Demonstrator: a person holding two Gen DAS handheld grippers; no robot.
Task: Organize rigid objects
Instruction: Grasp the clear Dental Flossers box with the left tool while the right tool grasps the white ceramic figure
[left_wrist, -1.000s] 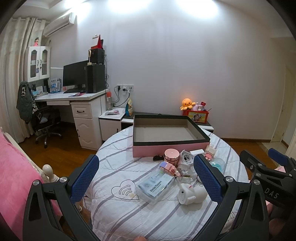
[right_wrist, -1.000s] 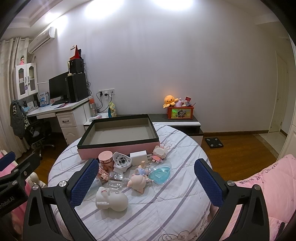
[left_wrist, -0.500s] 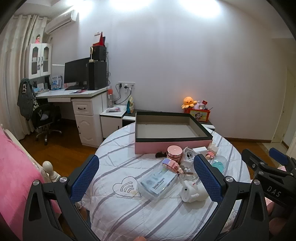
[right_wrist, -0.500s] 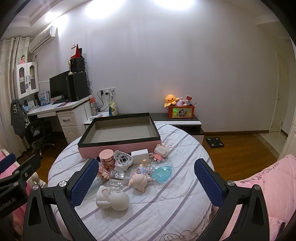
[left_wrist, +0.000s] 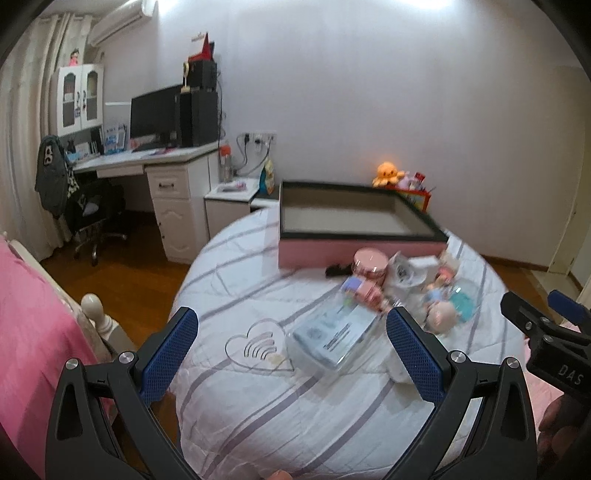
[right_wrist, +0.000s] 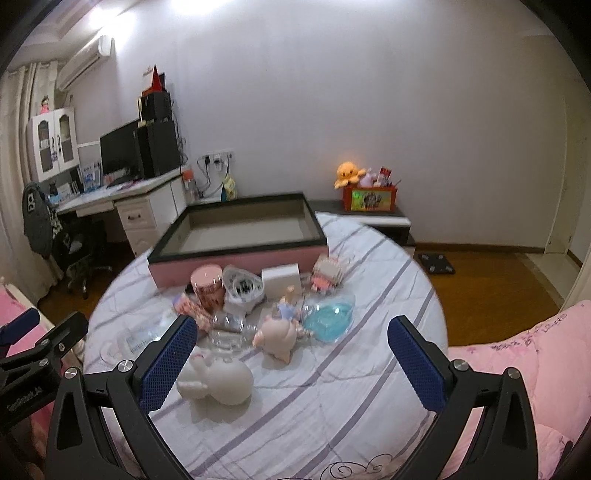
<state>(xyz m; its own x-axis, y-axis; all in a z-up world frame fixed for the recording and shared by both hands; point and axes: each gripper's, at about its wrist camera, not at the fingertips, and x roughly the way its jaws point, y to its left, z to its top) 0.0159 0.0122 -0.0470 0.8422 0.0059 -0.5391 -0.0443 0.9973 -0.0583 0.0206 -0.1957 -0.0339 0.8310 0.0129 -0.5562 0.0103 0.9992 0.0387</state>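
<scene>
A pink box with a black rim (left_wrist: 354, 251) (right_wrist: 236, 258) sits empty at the far side of the round table (left_wrist: 258, 406) (right_wrist: 332, 406). In front of it lie several small items: a pink jar (right_wrist: 207, 285) (left_wrist: 370, 261), a white heart-shaped case (right_wrist: 243, 288), a white box (right_wrist: 280, 277), a blue transparent case (right_wrist: 327, 318), a pig figure (right_wrist: 277, 336), a white toy (right_wrist: 216, 376) and a clear packet of dental flossers (left_wrist: 332, 336). My left gripper (left_wrist: 295, 354) hangs open above the near table edge. My right gripper (right_wrist: 291, 363) is open too, with the white toy by its left finger.
A white desk (left_wrist: 155, 166) with a monitor and chair stands at the left. A low cabinet with an orange plush (right_wrist: 347, 171) and a red box is behind the table. Pink bedding (right_wrist: 517, 354) lies at the right, and pink bedding (left_wrist: 33, 325) at the left.
Both grippers have moved forward and lower toward the table, so the objects look larger. Neither gripper has closed and nothing on the table has shifted.
</scene>
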